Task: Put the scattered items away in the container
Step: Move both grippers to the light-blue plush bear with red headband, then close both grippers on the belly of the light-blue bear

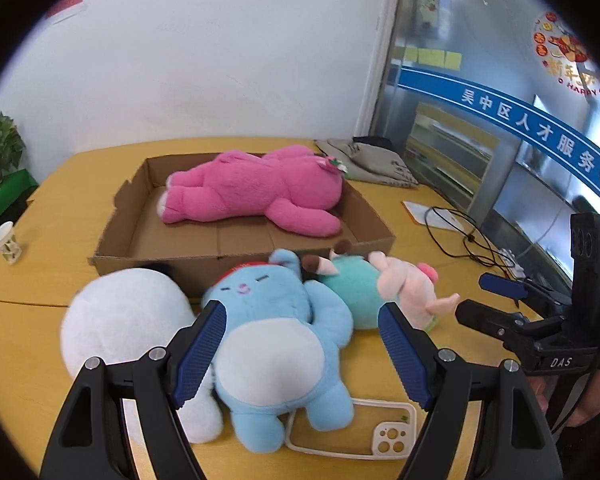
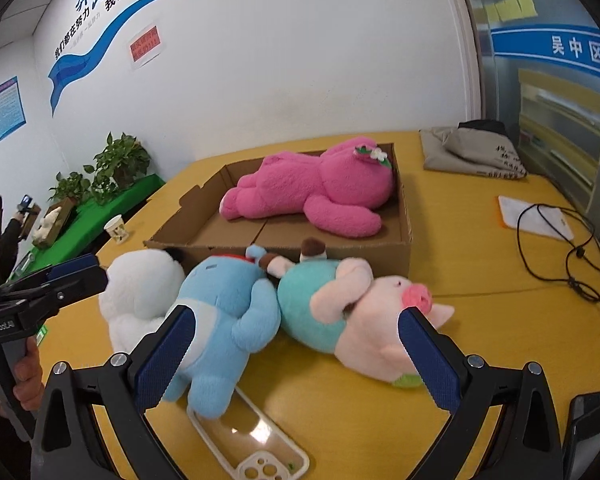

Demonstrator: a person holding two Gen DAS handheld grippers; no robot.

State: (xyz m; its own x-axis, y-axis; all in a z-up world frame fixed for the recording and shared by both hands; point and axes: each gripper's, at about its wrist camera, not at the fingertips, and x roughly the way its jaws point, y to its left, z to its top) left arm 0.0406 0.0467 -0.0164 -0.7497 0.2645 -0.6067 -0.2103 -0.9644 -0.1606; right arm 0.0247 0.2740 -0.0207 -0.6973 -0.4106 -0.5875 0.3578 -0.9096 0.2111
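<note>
A shallow cardboard box (image 1: 112,236) (image 2: 404,256) holds a big pink plush bear (image 1: 256,192) (image 2: 320,188). In front of it on the yellow table lie a white plush (image 1: 128,320) (image 2: 140,300), a blue plush (image 1: 276,320) (image 2: 220,320), a teal plush (image 1: 352,292) (image 2: 308,296) and a pink pig plush (image 1: 408,288) (image 2: 380,328). My left gripper (image 1: 302,354) (image 2: 96,272) is open, its fingers either side of the blue plush's belly and not pressing it. My right gripper (image 2: 298,356) (image 1: 476,296) is open in front of the teal and pig plushes.
A clear phone case (image 1: 352,428) (image 2: 252,440) lies partly under the blue plush's legs. A paper cup (image 1: 6,240) (image 2: 118,230) stands at the left. At the right are a black cable (image 2: 560,256), white paper (image 2: 532,216), a grey cloth bag (image 2: 472,152) and a dark phone (image 2: 584,420).
</note>
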